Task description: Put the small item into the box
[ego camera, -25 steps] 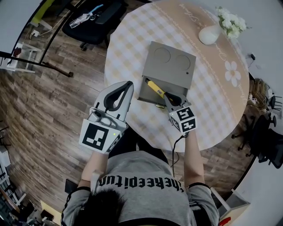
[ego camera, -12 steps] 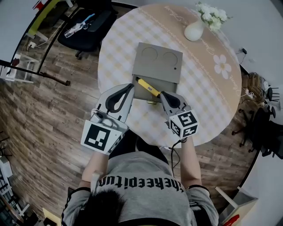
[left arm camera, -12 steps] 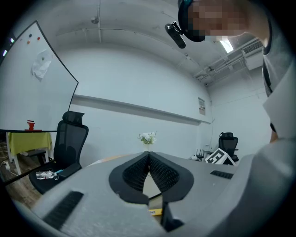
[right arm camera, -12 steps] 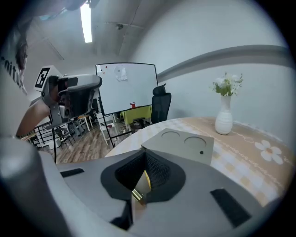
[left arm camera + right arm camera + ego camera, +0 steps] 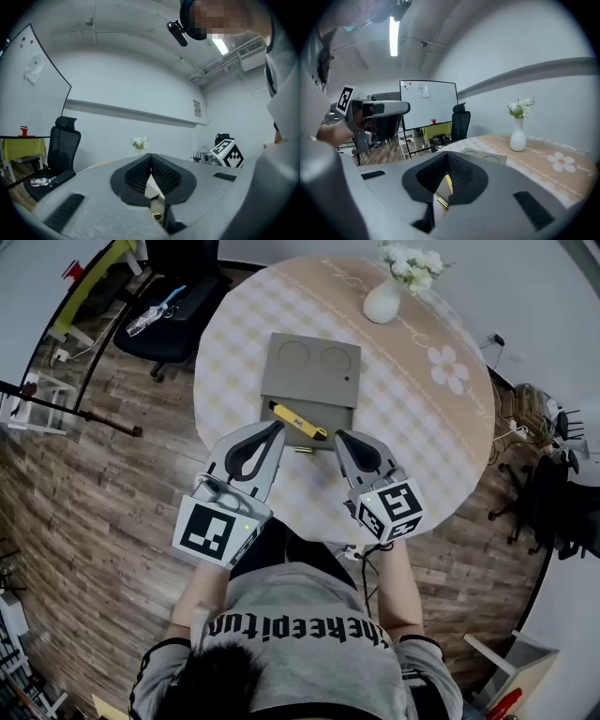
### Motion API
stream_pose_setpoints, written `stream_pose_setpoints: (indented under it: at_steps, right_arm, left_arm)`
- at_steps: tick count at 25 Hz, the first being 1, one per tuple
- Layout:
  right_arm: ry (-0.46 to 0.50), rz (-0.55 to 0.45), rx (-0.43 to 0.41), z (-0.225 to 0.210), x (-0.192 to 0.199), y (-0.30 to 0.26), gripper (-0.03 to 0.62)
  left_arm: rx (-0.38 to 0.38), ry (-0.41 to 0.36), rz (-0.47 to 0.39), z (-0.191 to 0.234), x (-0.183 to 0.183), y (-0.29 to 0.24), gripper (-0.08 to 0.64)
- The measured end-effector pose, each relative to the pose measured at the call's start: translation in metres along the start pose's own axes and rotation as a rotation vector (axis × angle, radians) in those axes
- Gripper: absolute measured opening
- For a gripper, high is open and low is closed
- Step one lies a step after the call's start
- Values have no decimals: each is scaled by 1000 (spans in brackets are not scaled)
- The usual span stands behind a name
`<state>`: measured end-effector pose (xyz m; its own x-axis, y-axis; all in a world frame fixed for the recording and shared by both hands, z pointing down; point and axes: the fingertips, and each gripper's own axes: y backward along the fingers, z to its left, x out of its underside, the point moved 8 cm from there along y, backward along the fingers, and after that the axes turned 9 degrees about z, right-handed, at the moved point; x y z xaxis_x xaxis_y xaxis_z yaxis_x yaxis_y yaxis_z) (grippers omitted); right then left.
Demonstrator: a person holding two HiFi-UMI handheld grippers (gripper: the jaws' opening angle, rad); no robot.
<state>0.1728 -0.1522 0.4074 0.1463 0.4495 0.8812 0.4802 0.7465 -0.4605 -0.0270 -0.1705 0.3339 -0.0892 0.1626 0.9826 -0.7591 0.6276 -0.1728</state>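
Entry 1: flat grey box (image 5: 309, 367), lid w/ two round recesses, on the round check-clothed tabletop (image 5: 422, 427), set toward its left side; the open section faces the person's edge. Entry 2: yellow stick-shaped item (image 5: 298, 420), lying inside that open section, long axis slanted but roughly along the box's near rim; judged already stowed. Entry 3: small brass-coloured cylinder (image 5: 302, 450), on the cloth just outside the box's near rim, not in it; long axis approx. parallel to that rim; prob. the piece left to go in. Entry 4: left hand-held gripper (image 5: 278, 427), jaws pressed together, nothing held; in head view its tip shows by the box's near-left corner. Entry 5: right hand-held gripper (image 5: 339, 437), jaws pressed together, empty; tip by the box's near-right corner. Key relation: the cylinder lies between the two tips, slightly toward the person's edge from both. Distance abt even, neither hand clearly nearer. Both point across its long axis, so either, once spread, could prob. close over its short side.
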Motion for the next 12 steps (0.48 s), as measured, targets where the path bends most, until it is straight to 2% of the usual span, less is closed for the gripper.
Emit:
stream_pose_setpoints:
  at_steps: [12]
  right_arm:
    - [14,-146,8,14,-25,59,6]
  left_arm:
    - [6,-31,-22,-46,-8,12,17]
